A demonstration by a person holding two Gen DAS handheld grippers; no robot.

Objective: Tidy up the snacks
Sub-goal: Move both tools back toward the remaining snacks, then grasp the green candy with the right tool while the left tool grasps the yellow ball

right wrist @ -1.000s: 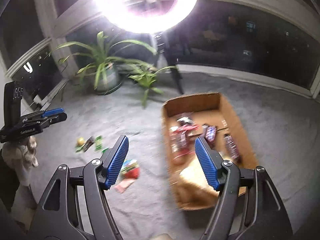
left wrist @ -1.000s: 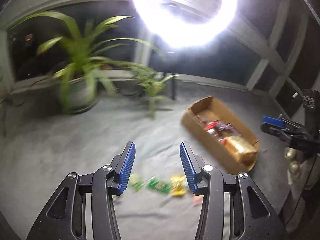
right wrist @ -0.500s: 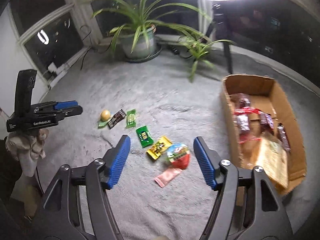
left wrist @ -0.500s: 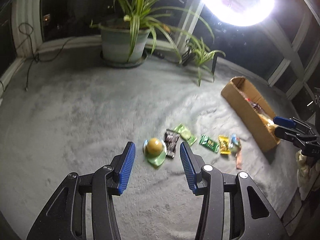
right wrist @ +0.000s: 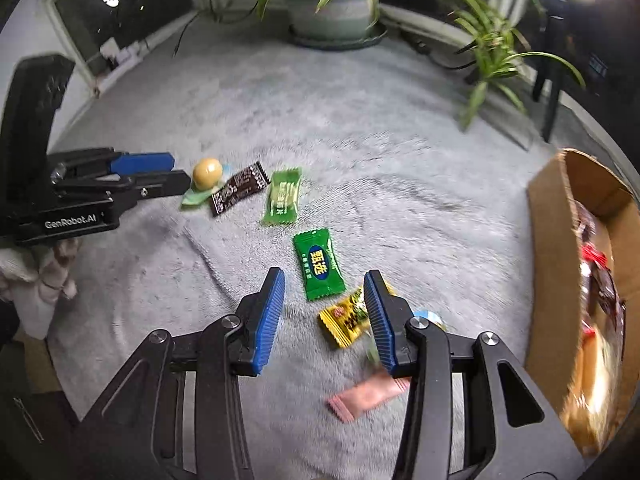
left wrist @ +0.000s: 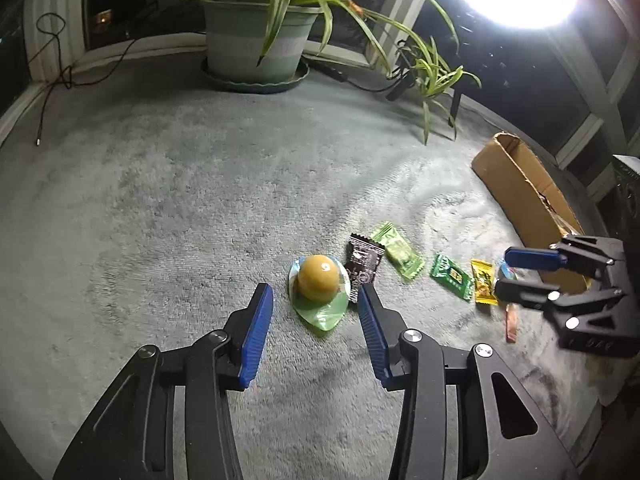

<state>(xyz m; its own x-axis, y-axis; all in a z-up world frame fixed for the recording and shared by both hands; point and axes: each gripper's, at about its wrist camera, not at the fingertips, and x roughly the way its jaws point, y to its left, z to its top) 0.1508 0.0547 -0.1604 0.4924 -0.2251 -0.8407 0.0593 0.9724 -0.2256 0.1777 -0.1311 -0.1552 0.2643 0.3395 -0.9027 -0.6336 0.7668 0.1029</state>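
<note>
Left wrist view: the left gripper (left wrist: 316,314) hangs over the grey carpet (left wrist: 160,200), jaws just narrowed yet apart and empty, the yellow jelly cup (left wrist: 319,280) just beyond them. Right wrist view: the right gripper (right wrist: 324,312), jaws just closing, grips nothing; the yellow candy (right wrist: 346,320) lies between them. The cardboard box (right wrist: 552,264) sits right.

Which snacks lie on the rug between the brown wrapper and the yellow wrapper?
Two green packets: a light green one beside the brown wrapper, then a dark green one nearer the yellow wrapper. The right wrist view shows it best.
</note>
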